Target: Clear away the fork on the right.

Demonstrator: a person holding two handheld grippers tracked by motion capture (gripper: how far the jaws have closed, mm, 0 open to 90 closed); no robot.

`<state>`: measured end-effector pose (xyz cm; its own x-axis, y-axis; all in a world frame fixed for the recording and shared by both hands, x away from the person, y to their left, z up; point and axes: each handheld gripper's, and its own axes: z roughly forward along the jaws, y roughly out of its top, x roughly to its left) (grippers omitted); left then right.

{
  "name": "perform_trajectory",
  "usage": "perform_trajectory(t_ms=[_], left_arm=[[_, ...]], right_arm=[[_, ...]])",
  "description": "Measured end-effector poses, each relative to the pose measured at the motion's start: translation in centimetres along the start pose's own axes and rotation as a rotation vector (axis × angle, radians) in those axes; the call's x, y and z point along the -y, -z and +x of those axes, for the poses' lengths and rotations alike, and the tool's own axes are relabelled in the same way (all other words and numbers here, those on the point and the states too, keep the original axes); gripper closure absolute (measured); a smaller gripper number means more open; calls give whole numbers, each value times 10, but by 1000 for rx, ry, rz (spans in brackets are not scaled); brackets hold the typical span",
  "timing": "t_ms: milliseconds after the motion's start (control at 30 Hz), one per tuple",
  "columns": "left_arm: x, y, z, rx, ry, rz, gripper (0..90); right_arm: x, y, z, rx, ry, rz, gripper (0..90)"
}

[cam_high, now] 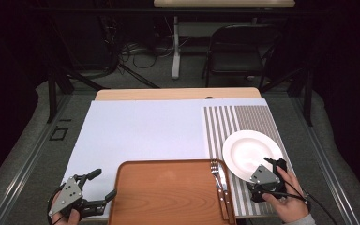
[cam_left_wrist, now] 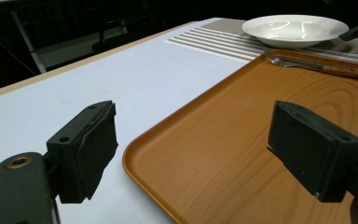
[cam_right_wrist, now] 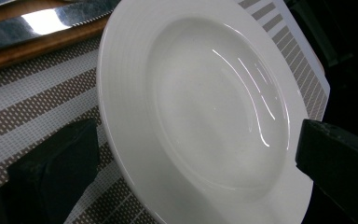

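- Where the pale wooden table (cam_high: 178, 93) meets the dark room, a white sheet (cam_high: 140, 131) covers most of its top, with a brown-and-white striped placemat (cam_high: 225, 123) laid on the sheet's right part.
- A round white ceramic plate (cam_high: 251, 149) with a wide rim rests on the placemat, near its front edge.
- A rectangular wood-grain orange tray (cam_high: 166, 197) sits at the near edge of the table, just left of the plate, overlapping the placemat.
- A metal fork (cam_high: 217, 180) and a knife lie along the tray's right side.
- The left gripper (cam_high: 99, 183) hovers at the tray's near left corner, jaws spread wide, one over the sheet and one over the tray, holding nothing.
- The right gripper (cam_high: 274, 163) is at the plate's near right rim, jaws wide apart on either side of the rim, not closed on it.
- Beyond the table, a black folding chair (cam_high: 236, 49), a white table leg (cam_high: 176, 47) and loose cables (cam_high: 140, 54) stand on grey carpet.
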<state>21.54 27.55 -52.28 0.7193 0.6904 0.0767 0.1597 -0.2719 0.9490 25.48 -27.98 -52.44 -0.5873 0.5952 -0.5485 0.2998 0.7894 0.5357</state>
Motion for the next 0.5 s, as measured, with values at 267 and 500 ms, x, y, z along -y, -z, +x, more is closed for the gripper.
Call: perform_trajectory(t_ms=[267, 500], left_arm=[[0, 0, 0, 2, -1, 1, 152], [0, 0, 0, 3, 3, 1, 152]], right_arm=[[3, -7, 2, 25, 17, 51, 0], [8, -13, 2, 42, 27, 79, 0]])
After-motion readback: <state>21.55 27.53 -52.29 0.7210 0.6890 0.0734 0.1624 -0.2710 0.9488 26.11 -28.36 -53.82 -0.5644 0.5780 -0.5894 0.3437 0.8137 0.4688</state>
